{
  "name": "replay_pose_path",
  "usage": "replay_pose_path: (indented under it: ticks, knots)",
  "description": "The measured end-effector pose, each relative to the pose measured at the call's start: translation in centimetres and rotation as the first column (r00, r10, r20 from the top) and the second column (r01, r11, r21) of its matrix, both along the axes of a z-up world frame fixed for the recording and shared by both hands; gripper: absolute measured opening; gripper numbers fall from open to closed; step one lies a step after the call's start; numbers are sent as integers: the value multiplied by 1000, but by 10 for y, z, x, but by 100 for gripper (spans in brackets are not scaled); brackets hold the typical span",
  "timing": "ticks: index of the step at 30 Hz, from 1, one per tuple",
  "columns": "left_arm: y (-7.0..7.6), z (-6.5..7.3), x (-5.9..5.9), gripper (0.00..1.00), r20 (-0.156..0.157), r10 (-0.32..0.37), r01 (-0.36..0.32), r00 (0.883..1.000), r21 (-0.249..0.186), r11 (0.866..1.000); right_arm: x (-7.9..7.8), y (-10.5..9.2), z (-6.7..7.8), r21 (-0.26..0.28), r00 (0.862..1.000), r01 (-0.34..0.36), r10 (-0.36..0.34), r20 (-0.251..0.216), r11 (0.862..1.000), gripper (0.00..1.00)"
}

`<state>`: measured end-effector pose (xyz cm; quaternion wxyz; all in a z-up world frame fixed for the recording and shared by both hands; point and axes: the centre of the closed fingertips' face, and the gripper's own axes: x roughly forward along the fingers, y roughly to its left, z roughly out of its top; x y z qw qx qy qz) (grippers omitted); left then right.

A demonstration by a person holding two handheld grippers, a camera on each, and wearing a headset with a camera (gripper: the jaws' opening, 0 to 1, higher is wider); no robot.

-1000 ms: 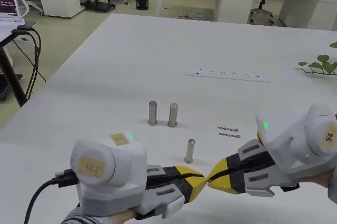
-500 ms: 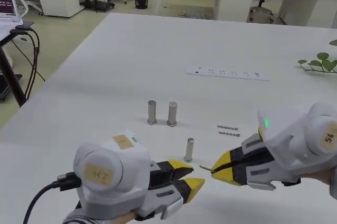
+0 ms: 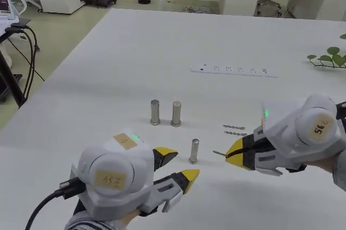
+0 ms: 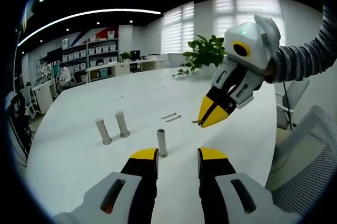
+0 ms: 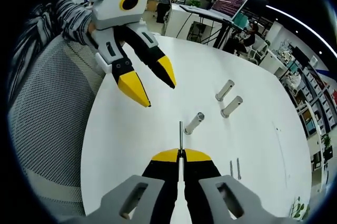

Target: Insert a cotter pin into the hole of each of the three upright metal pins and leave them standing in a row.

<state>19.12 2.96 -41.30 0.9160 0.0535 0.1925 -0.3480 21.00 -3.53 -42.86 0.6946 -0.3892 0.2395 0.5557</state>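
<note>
Right tool (image 3: 231, 155) clamps a cotter pin (image 3: 218, 153), tip just short of the nearest upright metal pin (image 3: 194, 151) on the tabletop (image 3: 108, 67); left tool (image 3: 186, 163) open, empty, beside it. Risk: a missed hole would likely push the unbraced pin over.

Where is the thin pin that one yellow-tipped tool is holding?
In the head view, the cotter pin sticks out of the shut right gripper, just right of the nearest metal pin, pointing at it without touching.

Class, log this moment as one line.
right gripper: shut on cotter pin | left gripper: open | front metal pin: upright, not yet pinned
</note>
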Motion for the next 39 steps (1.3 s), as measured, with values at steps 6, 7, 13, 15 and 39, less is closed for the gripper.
replay_pose_path:
  ticks: [6,7,13,15,39]
  knots:
    - [5,-10,17,27,-3,53,-53,999,34,998,14,3,-8,-6,1000,26,-26,10,1000,0]
    - [6,-12,19,27,-2,57,-57,998,42,997,16,3,-10,-7,999,30,-30,14,1000,0]
    - [1,-24,34,25,-27,70,-69,997,40,997,27,7,-18,-1,999,51,-51,13,999,0]
    - [-1,-27,37,25,-30,71,-70,997,39,997,32,7,-21,-4,998,54,-54,15,999,0]
    - [-24,-58,65,14,-85,52,-48,995,39,998,39,15,-36,-42,1000,30,-30,3,999,0]
